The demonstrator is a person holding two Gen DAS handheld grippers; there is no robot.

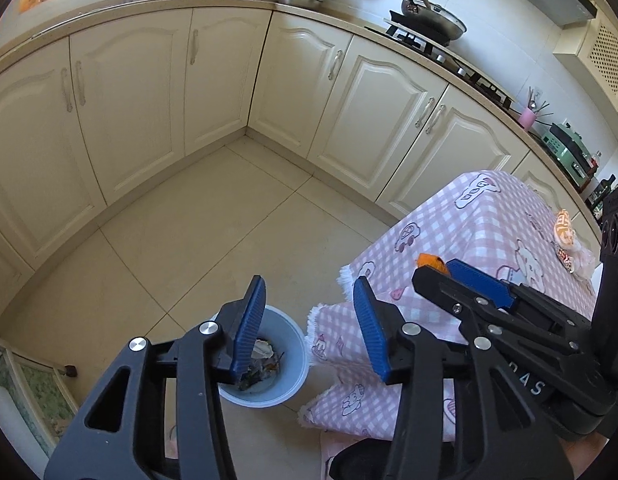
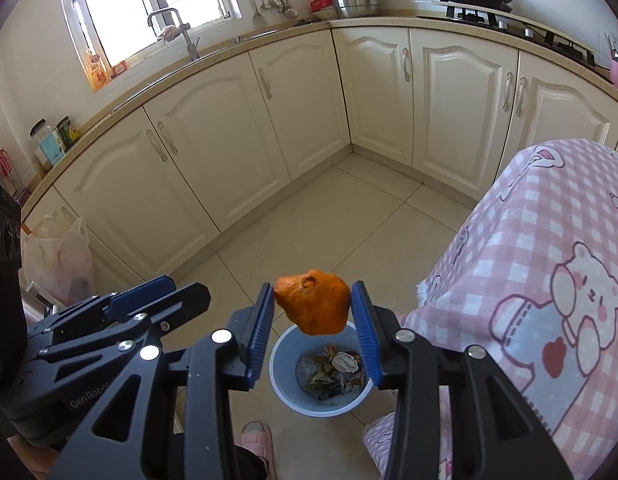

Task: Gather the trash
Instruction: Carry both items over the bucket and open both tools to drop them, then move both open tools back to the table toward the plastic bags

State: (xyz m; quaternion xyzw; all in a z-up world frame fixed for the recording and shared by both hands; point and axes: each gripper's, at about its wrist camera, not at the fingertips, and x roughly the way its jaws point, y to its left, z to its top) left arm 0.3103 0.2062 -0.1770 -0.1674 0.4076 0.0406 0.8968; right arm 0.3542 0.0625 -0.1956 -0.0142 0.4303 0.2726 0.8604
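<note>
Gripping bumpy orange peel (image 2: 312, 304) in right claw (image 2: 312, 312)

So the orange peel (image 2: 313, 305) is a crumpled, roundish chunk, dimpled on the outside, hanging in the air right over the trash bin (image 2: 283, 384). The bin is a small pale-blue round bucket sitting on the tile floor, just left of the pink checked tablecloth, and it's already partly full of wrappers, leaves and crumpled paper (image 2: 346, 361).

Black grippers (image 2: 312, 320), blue ribbed pads (image 1: 249, 324) (silver screws)
</note>
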